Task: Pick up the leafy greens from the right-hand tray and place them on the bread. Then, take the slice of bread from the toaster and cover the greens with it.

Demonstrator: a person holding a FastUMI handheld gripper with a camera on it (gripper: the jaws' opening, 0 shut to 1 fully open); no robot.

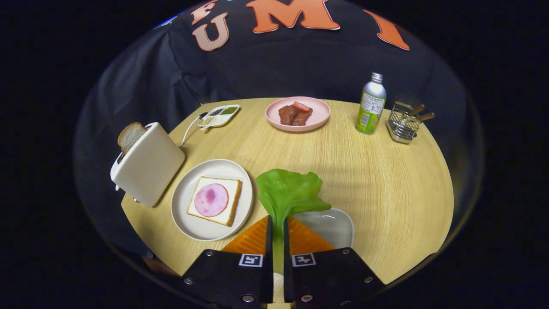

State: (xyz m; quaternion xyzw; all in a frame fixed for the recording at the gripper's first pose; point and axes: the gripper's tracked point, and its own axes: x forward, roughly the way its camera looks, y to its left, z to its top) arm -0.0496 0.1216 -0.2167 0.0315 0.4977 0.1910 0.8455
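I am holding the claw (278, 231) clamped on the pale stem of the leafy greens (288, 191), both fingers pressing on it with the stem running down the narrow gap between them. The green leaf is fanning out just ahead of the fingertips, at the lower middle of the frame, raised over the near end of a grey tray (332, 225) that is sitting on the counter (377, 171) just right of the fingers.

To the left of the leaf I am seeing a white plate (188, 216) carrying a slice of bread (233, 197) with a round pink slice of ham (211, 200) lying on it. Further left, a white toaster (148, 165) is standing at the counter's edge, with a second slice of bread (130, 135) sticking up out of its slot and its cord trailing back.

At the far side, near the upper middle of the frame, a pink plate (317, 111) is holding pieces of brown meat. Left of it is lying a small divided dish (219, 115). At the upper right a bottle (371, 104) is standing upright, with a wire basket (403, 124) beside it.
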